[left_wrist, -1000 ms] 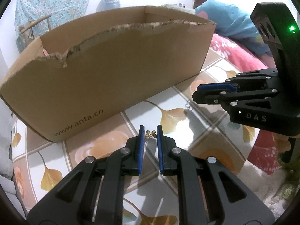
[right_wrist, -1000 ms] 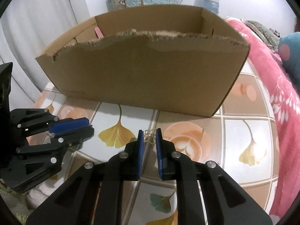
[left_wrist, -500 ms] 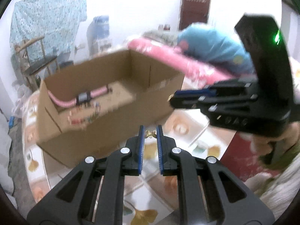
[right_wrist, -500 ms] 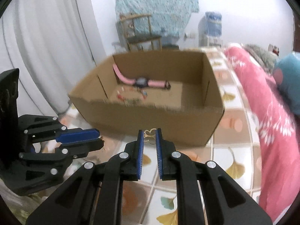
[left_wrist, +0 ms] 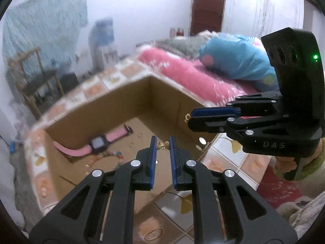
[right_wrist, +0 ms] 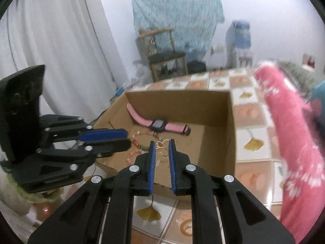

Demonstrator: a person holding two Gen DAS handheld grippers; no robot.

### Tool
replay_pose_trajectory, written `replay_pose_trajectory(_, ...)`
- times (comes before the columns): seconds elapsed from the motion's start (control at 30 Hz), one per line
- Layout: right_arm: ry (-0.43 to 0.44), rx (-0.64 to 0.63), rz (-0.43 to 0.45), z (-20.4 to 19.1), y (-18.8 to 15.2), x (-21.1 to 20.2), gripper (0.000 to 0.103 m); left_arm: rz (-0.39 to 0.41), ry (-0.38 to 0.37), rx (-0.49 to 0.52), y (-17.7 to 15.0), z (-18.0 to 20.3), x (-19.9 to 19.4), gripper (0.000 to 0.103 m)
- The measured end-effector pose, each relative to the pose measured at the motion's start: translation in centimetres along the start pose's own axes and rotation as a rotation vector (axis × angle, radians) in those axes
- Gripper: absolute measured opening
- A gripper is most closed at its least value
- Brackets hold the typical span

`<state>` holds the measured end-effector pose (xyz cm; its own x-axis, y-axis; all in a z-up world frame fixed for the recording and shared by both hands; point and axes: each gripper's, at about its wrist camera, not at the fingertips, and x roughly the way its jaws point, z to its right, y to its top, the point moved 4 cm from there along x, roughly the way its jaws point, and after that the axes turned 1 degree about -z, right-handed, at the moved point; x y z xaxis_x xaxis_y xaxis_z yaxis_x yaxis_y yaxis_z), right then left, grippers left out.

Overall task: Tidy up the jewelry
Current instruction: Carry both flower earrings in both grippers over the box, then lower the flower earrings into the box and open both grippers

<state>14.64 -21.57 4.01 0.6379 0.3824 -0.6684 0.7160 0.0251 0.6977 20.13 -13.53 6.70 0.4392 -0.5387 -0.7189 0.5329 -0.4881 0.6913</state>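
- My left gripper (left_wrist: 163, 145) tilts down over the open cardboard box (left_wrist: 113, 109); its blue pads are clamped on a small gold butterfly charm (left_wrist: 163, 144), pinched at the very tips.
- My right gripper (right_wrist: 162, 148) has the same downward tilt over the near wall of the box; its pads are closed on a thin gold wire piece (right_wrist: 161, 149), held at the tips. Its exact form is too fine for me to tell.
- In the left view the right gripper (left_wrist: 190, 119) stands to the right and above the box's right wall, a gold bit showing at its tip. In the right view the left gripper (right_wrist: 127, 139) lies to the left, over the box's left wall.
- Both held pieces hang in the air above the box, not touching its floor.
- On the box floor: a pink watch (right_wrist: 157, 125) against the far wall and a loose string of coloured beads (right_wrist: 140, 145) nearer to me.
- The box stands on a tiled surface with a leaf pattern (right_wrist: 250, 142).
- To the right lies a pink blanket (right_wrist: 288, 134) with a blue pillow (left_wrist: 233, 59) on it.
- Behind: a wooden chair (right_wrist: 166, 61), a patterned blue cloth (right_wrist: 176, 14) on the wall, a white curtain (right_wrist: 50, 40).
- Nothing stands between the grippers and the box opening.
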Motion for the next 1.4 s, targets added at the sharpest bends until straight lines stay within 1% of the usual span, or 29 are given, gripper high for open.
replay_pose_trajectory(0.07, 0.0, 0.016, -0.046, 0.9, 0.2, 1.4, 0.013, -0.042, -0.028, -0.027, 0.1, -0.7, 1.3, 0.012)
replay_pose_trajectory(0.3, -0.031, 0.002, -0.148, 2.6, 1.2, 5.2, 0.013, -0.152, -0.091, -0.092, 1.2, -2.8, 5.2, 0.012)
replay_pose_trajectory(0.5, -0.075, -0.017, -0.202, 3.1, 1.9, 6.8, 0.013, -0.252, -0.128, -0.101, 2.2, -3.8, 8.6, 0.012)
replay_pose_trajectory(0.63, -0.099, -0.011, -0.226, 3.8, 2.0, 7.4, 0.013, -0.301, -0.139, -0.1, 2.2, -3.7, 10.2, 0.012)
replay_pose_trajectory(0.7, -0.106, -0.014, -0.226, 4.0, 2.1, 7.3, 0.013, -0.316, -0.127, -0.096, 2.2, -3.7, 10.8, 0.012)
replay_pose_trajectory(0.8, -0.116, -0.004, -0.225, 4.5, 2.4, 7.4, 0.013, -0.324, -0.12, -0.101, 2.2, -3.9, 11.3, 0.012)
replay_pose_trajectory(0.87, -0.116, 0.005, -0.22, 4.8, 2.5, 7.2, 0.014, -0.333, -0.118, -0.121, 2.2, -4.3, 11.6, 0.019)
replay_pose_trajectory(0.9, -0.116, 0.012, -0.213, 5.0, 2.5, 7.0, 0.014, -0.331, -0.116, -0.127, 2.2, -4.4, 11.6, 0.027)
replay_pose_trajectory(0.97, -0.107, 0.021, -0.197, 5.3, 2.7, 6.5, 0.014, -0.317, -0.112, -0.127, 2.4, -4.6, 11.5, 0.028)
replay_pose_trajectory(1.07, -0.101, 0.037, -0.167, 5.5, 3.0, 5.5, 0.014, -0.299, -0.099, -0.126, 2.6, -4.6, 11.1, 0.034)
replay_pose_trajectory(1.2, -0.096, 0.06, -0.108, 5.8, 3.5, 3.3, 0.014, -0.26, -0.086, -0.134, 3.2, -4.7, 10.0, 0.034)
replay_pose_trajectory(1.27, -0.088, 0.072, -0.064, 5.9, 3.8, 1.6, 0.014, -0.228, -0.086, -0.144, 3.6, -4.8, 8.8, 0.035)
replay_pose_trajectory(1.4, -0.076, 0.097, 0.013, 6.1, 4.4, -1.8, 0.014, -0.163, -0.077, -0.158, 4.3, -4.8, 6.0, 0.042)
